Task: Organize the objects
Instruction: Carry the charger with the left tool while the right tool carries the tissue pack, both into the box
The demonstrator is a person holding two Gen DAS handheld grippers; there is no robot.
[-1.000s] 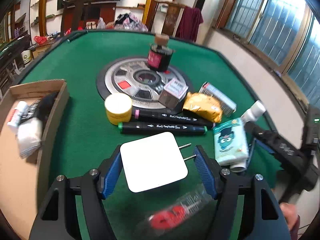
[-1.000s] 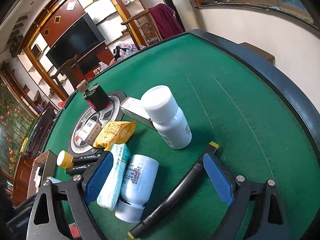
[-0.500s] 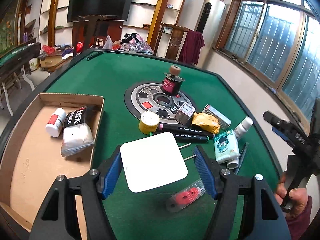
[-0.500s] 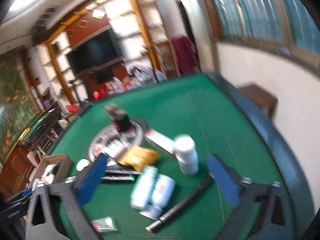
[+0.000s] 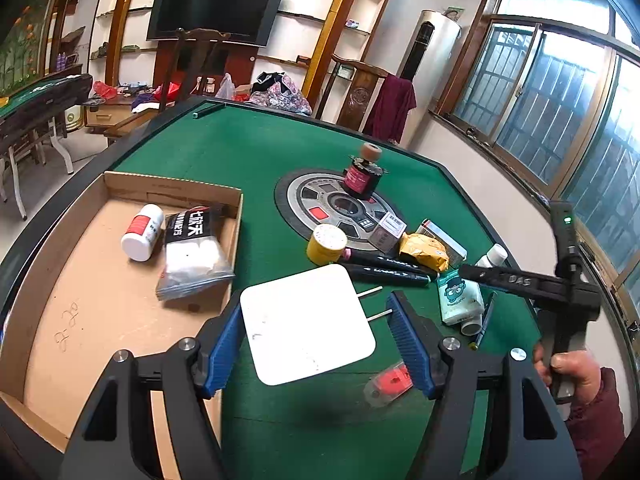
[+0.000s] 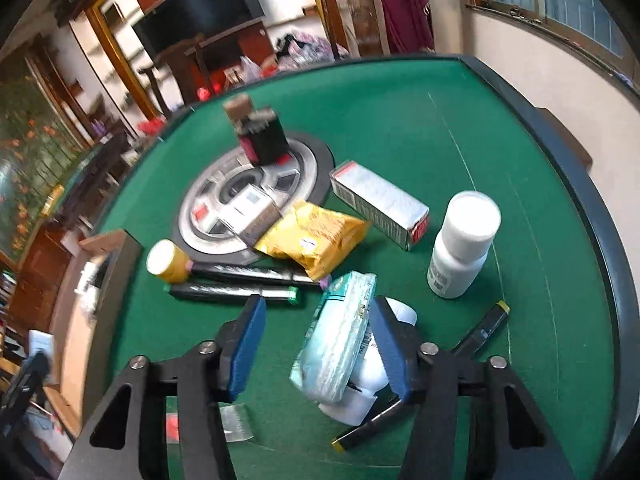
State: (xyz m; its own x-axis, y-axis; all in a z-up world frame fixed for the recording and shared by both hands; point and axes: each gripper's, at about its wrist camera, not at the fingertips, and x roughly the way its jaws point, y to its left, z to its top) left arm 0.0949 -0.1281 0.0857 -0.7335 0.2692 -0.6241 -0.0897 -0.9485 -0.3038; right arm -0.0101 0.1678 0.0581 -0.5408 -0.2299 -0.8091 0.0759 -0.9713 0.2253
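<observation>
Surface: green-felt desk (image 5: pixel 248 152).
Left hand-held gripper (image 5: pixel 316 336): clamps rigid, light white charger (image 5: pixel 306 326) by flat sides.
Right hand-held gripper (image 6: pixel 320 344): closing, soft tissue pack (image 6: pixel 340 336) between jaws, no contact.

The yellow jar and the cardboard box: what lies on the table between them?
Nothing: in the left wrist view only bare green felt lies between the yellow jar and the cardboard box.

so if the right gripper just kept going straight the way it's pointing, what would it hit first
Most likely the teal tissue pack, which lies between the closing jaws of the right gripper, leaning on the lying white bottle. The pads do not yet press it. Depth is hard to judge in this view.
</observation>
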